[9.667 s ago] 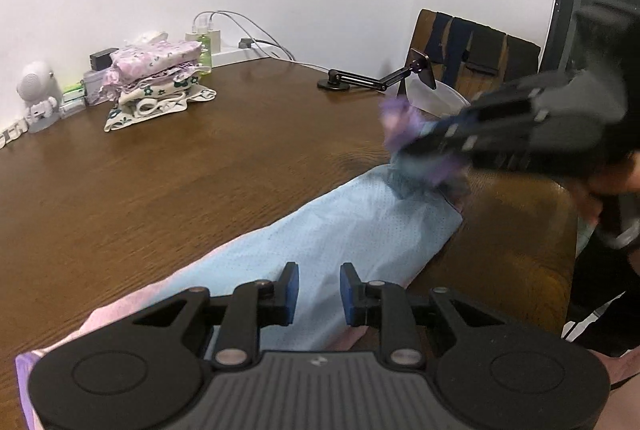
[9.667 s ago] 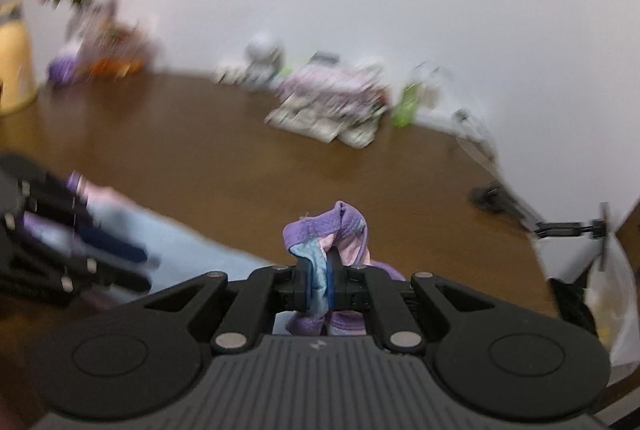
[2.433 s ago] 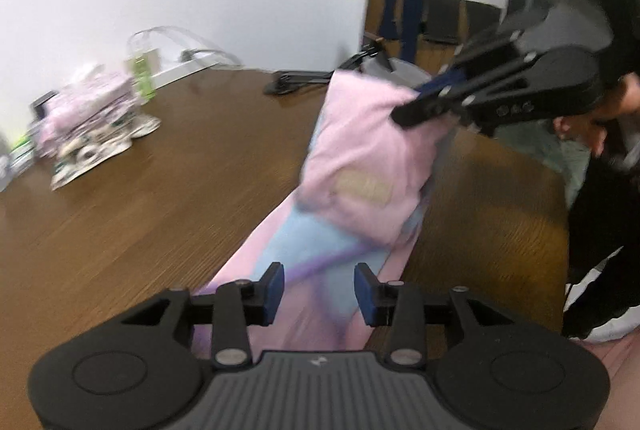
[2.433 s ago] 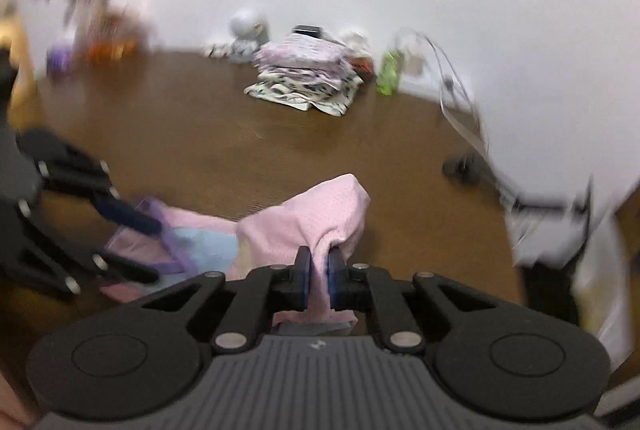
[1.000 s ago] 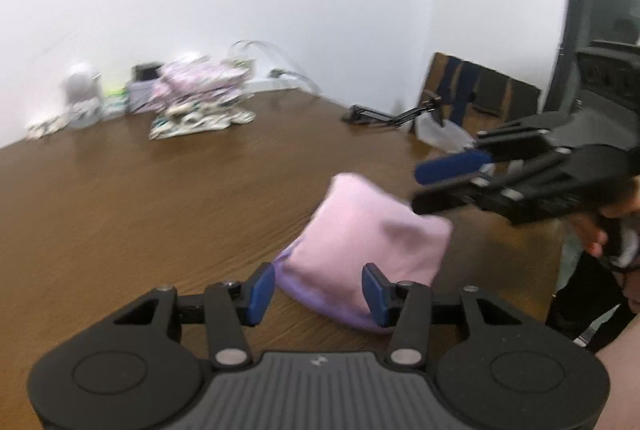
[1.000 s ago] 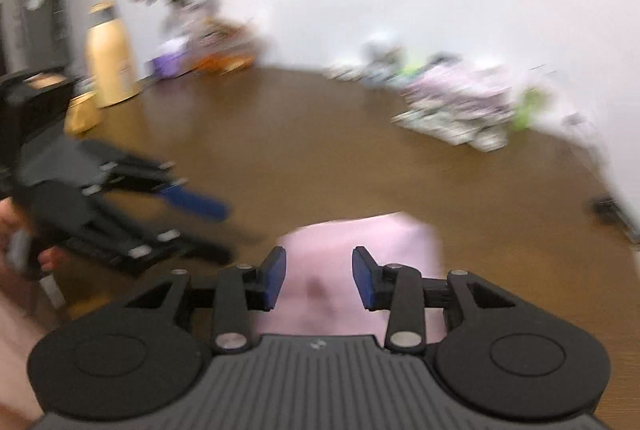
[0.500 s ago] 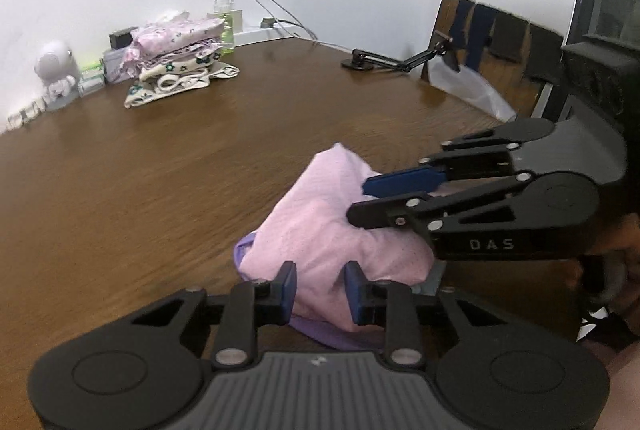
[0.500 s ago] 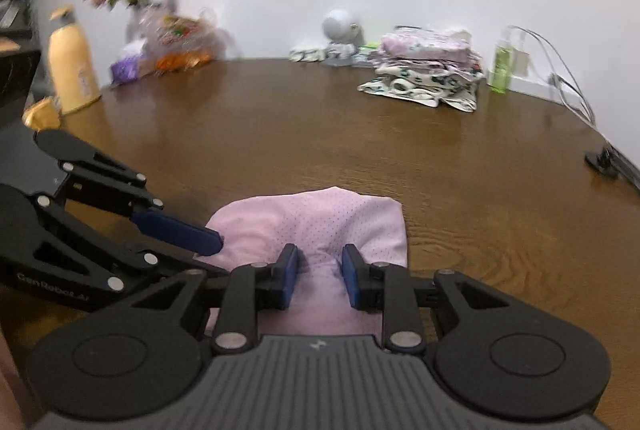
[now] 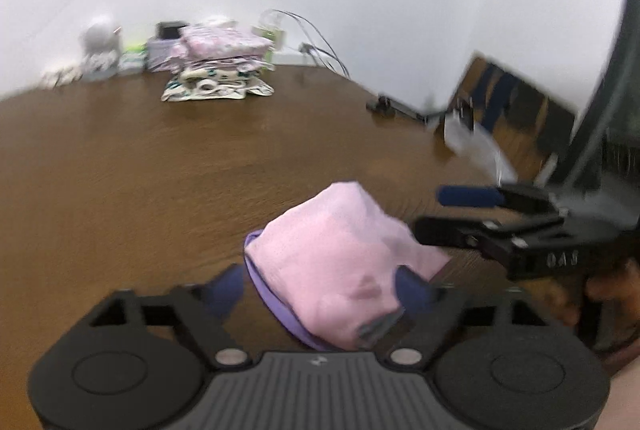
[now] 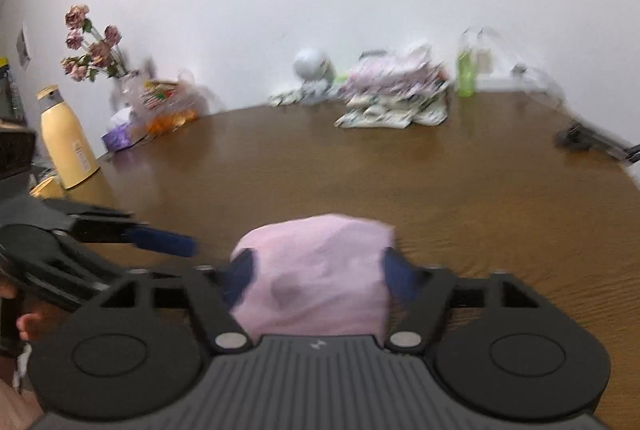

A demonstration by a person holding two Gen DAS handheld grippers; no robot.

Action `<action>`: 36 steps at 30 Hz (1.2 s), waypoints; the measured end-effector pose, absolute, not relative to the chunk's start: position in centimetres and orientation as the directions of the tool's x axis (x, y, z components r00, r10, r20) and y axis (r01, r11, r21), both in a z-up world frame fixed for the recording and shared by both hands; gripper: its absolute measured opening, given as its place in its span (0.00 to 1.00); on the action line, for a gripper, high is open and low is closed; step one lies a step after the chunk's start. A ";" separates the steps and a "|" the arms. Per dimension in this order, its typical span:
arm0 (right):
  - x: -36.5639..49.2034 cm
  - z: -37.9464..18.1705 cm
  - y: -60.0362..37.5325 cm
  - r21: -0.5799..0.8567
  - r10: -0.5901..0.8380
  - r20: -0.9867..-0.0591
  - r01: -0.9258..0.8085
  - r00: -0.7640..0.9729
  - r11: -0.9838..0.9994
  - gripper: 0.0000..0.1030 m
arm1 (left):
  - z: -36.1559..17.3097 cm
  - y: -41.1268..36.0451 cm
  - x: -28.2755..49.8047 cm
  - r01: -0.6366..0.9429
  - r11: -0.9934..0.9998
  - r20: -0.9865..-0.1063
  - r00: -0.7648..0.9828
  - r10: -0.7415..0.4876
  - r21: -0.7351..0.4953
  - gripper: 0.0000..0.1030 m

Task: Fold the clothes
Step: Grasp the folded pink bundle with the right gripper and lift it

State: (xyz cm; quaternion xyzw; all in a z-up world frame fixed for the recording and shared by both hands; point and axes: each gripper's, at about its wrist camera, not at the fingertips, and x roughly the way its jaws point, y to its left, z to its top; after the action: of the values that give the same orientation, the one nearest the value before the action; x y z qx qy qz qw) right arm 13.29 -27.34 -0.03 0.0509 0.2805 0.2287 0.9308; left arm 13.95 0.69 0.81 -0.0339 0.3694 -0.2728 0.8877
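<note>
A folded pink garment (image 9: pixel 340 262) with a purple edge lies as a small bundle on the brown table (image 9: pixel 160 170), near its front. My left gripper (image 9: pixel 320 290) straddles it; its jaws are opening wide and the left pad stands clear of the cloth. In the right wrist view the same garment (image 10: pixel 316 270) lies between the spread fingers of my right gripper (image 10: pixel 320 278), whose jaws are also opening and do not pinch it. Each gripper shows in the other's view: the right gripper (image 9: pixel 448 214) at the bundle's right, the left gripper (image 10: pixel 132 258) at its left.
A stack of folded clothes (image 10: pixel 396 98) sits at the table's back by the wall, with a green bottle (image 10: pixel 466 74) and cables beside it. A yellow bottle (image 10: pixel 68 142) and flowers (image 10: pixel 92 46) stand far left. A phone-holder arm (image 9: pixel 400 106) and a chair (image 9: pixel 516 110) are at the right.
Half a second ago both grippers had their jaws narrow over the pink bundle; now both stand wide apart. The bundle stays on the table. Both views are blurred by motion.
</note>
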 end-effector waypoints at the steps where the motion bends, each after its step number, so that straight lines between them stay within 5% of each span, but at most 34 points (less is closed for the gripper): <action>1: 12.9 0.2 -27.8 0.213 0.441 -0.495 -0.387 0.748 0.897 0.85 | 0.7 1.2 13.7 0.427 0.853 -0.635 0.577 -0.513 -0.301 0.87; 3: 12.5 0.1 -28.5 0.229 0.435 -0.506 -0.371 0.745 0.900 0.95 | 0.4 1.8 13.4 0.368 0.857 -0.643 0.568 -0.514 -0.360 0.89; 7: 12.3 -0.6 -29.2 0.258 0.433 -0.532 -0.347 0.727 0.901 0.99 | -0.2 2.3 13.4 0.285 0.868 -0.672 0.550 -0.496 -0.407 0.89; 21: 14.2 -1.4 -29.9 0.383 0.517 -0.573 -0.349 0.637 0.855 1.00 | -0.4 1.6 15.3 0.186 0.875 -0.710 0.521 -0.474 -0.447 0.93; 31: 16.6 -2.2 -29.4 0.372 0.548 -0.594 -0.403 0.589 0.836 0.97 | -1.9 0.7 18.0 0.115 0.860 -0.728 0.484 -0.485 -0.497 0.61; 36: 17.5 -3.0 -29.7 0.390 0.566 -0.610 -0.412 0.554 0.823 0.84 | -1.9 0.1 19.5 0.106 0.866 -0.754 0.448 -0.480 -0.489 0.45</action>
State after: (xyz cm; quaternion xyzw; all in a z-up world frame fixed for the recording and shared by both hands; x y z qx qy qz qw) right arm 17.51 -29.69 -2.97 0.1012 0.3810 0.2794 0.8755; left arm 19.45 0.06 -1.90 -0.1894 0.4947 -0.1766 0.8296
